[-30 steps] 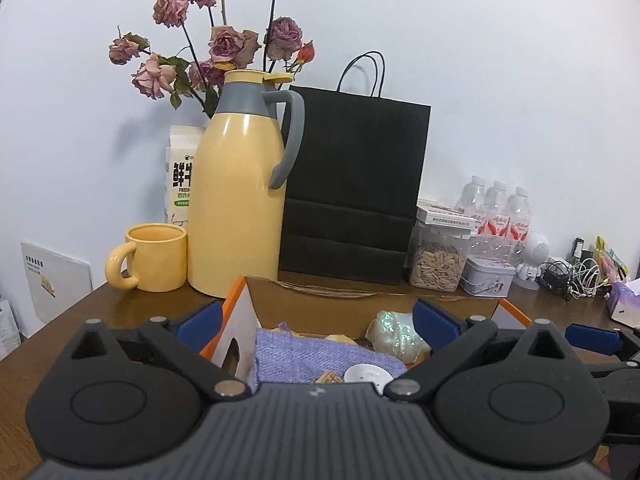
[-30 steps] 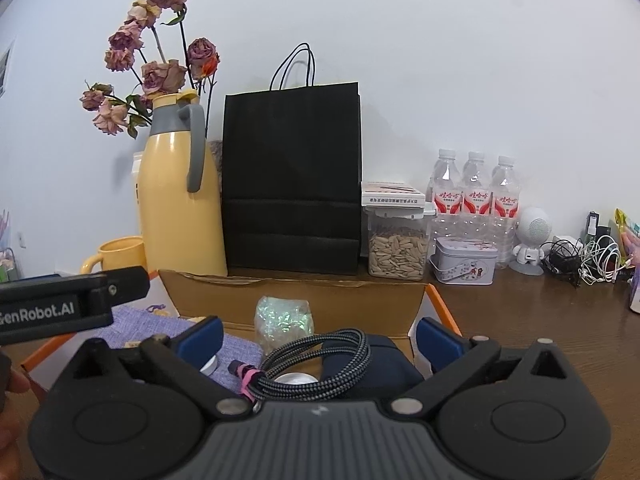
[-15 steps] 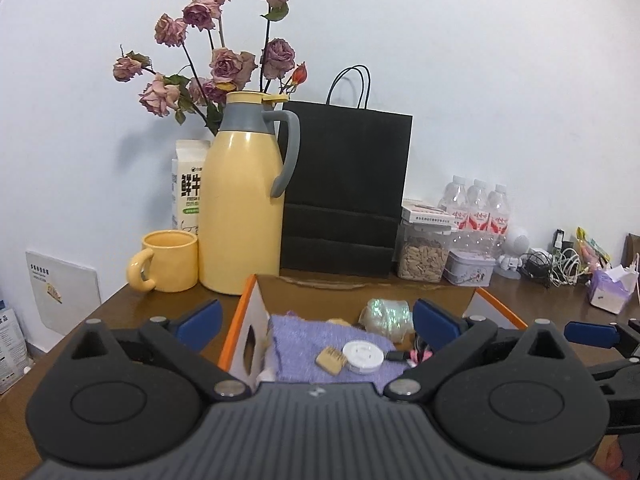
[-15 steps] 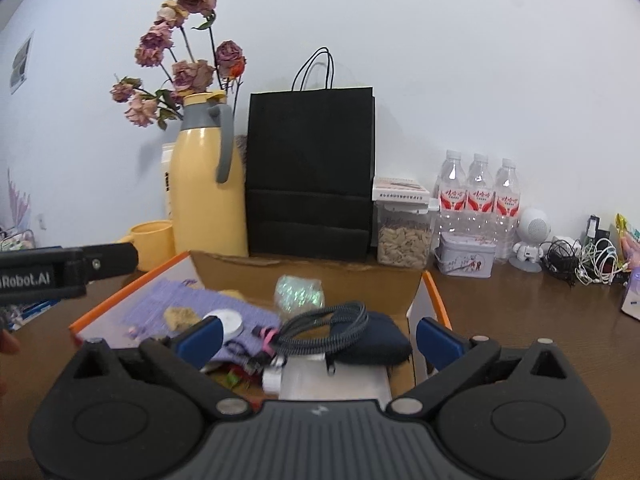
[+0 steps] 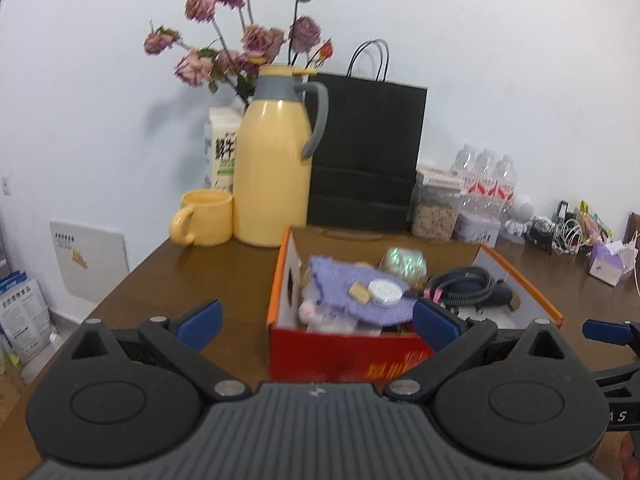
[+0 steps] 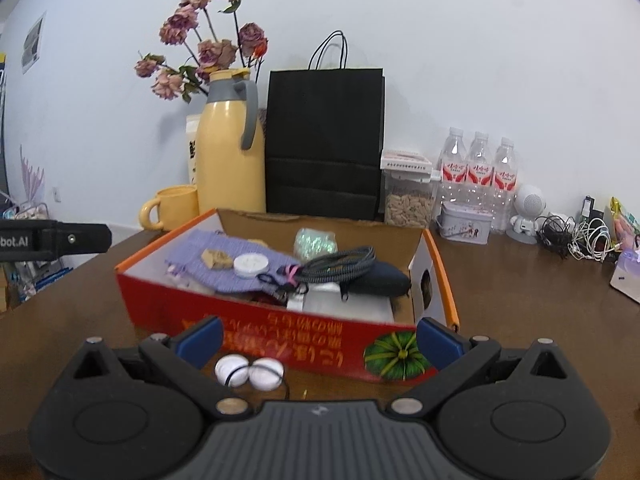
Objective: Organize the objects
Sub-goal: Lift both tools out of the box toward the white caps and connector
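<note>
Behind our box (image 6: 256, 316) there's a yellow flask (image 6: 230, 160), mug (image 6: 170, 208), black bag (image 6: 324, 140) and water bottles (image 6: 478, 172) crowding the wall. The box sits mid-table (image 6: 520, 300), red-orange, stuffed with a purple cloth (image 6: 224, 264), white disc (image 6: 250, 264) and coiled cable (image 6: 340, 264). Both our grippers, left (image 5: 316, 320) and right (image 6: 318, 340), hang spread wide, holding nothing. Two white beads (image 6: 250, 372) lie in front of the box.

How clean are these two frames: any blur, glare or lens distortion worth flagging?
Left wrist view: soft all over, the red box front smeared and its print unreadable. Right wrist view: sharper, though the box print is slightly smeared; bottle labels legible. Both: fisheye bending with dark corners, even light, no glare.
</note>
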A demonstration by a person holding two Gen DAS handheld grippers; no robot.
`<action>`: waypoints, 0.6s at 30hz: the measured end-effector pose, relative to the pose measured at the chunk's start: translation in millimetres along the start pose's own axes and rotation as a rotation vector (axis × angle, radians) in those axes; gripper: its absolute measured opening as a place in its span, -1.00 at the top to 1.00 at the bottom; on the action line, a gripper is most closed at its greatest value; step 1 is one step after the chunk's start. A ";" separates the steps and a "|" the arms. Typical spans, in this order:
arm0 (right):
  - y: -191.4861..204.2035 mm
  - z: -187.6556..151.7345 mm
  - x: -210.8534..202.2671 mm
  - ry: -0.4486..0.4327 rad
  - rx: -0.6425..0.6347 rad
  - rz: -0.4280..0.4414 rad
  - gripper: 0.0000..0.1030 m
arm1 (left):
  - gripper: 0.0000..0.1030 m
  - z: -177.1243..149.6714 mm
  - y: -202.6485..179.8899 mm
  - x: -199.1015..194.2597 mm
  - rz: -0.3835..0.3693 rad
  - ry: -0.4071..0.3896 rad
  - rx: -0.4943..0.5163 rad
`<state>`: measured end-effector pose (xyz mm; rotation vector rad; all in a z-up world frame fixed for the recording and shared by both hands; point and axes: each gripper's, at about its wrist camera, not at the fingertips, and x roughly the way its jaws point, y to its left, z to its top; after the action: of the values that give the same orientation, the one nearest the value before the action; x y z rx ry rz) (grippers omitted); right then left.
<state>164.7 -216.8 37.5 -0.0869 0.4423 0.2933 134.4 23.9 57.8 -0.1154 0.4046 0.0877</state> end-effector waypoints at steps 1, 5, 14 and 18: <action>0.8 -2.1 -1.8 0.007 -0.003 0.000 -1.00 | -1.00 -2.2 2.7 -1.3 0.006 0.008 -0.002; 2.7 -10.1 -9.9 0.024 -0.004 0.002 -1.00 | -1.00 -11.9 14.6 -8.1 0.025 0.050 -0.022; 7.2 -36.2 -23.9 0.058 0.000 0.020 -1.00 | -1.00 -33.4 25.3 -32.2 0.029 0.067 -0.036; 11.3 -43.5 -26.6 0.065 -0.010 0.024 -1.00 | -1.00 -36.4 23.0 -36.9 0.029 0.063 -0.019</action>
<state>120.5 -219.3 9.6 -0.1009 0.5068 0.3172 84.0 39.6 37.1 -0.1312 0.4681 0.1168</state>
